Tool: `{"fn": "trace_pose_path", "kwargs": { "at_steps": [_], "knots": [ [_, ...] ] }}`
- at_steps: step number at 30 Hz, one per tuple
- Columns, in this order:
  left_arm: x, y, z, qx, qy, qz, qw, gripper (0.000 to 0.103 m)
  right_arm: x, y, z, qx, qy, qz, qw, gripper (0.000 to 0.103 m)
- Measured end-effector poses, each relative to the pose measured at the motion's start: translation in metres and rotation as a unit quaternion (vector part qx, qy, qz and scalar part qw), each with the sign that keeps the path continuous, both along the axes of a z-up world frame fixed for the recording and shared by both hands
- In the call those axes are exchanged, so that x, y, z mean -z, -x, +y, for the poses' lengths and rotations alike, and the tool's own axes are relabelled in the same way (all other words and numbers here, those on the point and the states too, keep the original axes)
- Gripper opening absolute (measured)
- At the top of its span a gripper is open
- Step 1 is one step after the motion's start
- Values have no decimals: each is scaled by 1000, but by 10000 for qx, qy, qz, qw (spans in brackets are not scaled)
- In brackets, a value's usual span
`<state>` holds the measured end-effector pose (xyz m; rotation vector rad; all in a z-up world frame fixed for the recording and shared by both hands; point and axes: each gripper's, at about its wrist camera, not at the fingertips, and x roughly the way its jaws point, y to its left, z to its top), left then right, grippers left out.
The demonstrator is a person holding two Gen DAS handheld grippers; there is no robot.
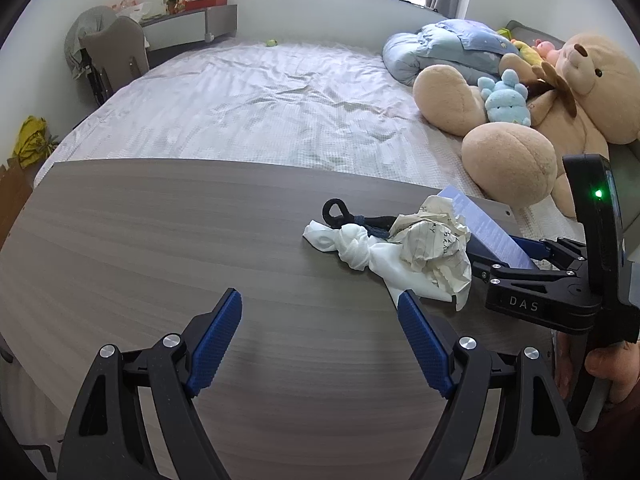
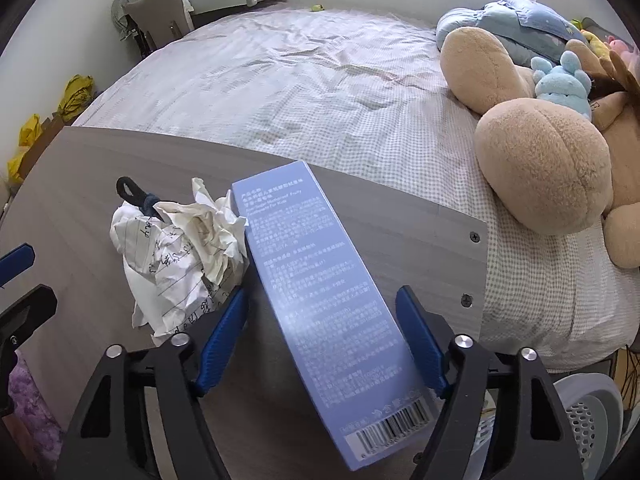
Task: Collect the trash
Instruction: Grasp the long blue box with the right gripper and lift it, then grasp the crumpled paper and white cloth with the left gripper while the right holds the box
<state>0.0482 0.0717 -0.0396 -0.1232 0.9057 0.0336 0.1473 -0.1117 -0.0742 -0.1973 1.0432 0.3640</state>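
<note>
blue carton [image 2: 320, 300] on table [image 1: 160, 240], far end against crumpled paper [image 2: 188, 248]. light, stiff, slick; crushable. take across long sides near barcode end. right gripper [image 2: 322, 336] straddling carton, pads not visibly pressing. left gripper [image 1: 320, 340] wide, empty.

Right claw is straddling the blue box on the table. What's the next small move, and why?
Probably close the right claw on the blue box. The box lies between its pads, the right pad about touching its edge and the left pad showing a gap, so nothing is gripped yet. The crumpled paper lies against the box's left side, so close slowly to avoid snagging it.
</note>
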Motion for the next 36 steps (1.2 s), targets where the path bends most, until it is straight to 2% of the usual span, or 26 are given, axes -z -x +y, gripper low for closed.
{"fn": "trace_pose_path", "kwargs": {
  "at_steps": [2,7,18,23,30,36],
  "knots": [
    [-1,1,1,-39,-5,-23,10000,79,-2,4,2,-1,-36,-12,10000,53],
    [0,2,6,-161,56,-30,9999,79,-5,17,7,-24,-282,15,9996,43],
    [-4,8,15,-397,109,-123,9991,79,-6,55,38,-375,-481,122,9981,43],
    [-5,10,16,-439,120,-136,9989,79,-6,69,31,-57,-519,99,9986,43],
    [-7,13,10,-396,38,-206,9990,79,-5,69,1,683,-564,64,9961,43],
    [-6,14,7,-368,0,-196,9991,79,-3,68,-6,804,-553,54,9952,47]
  ]
}}
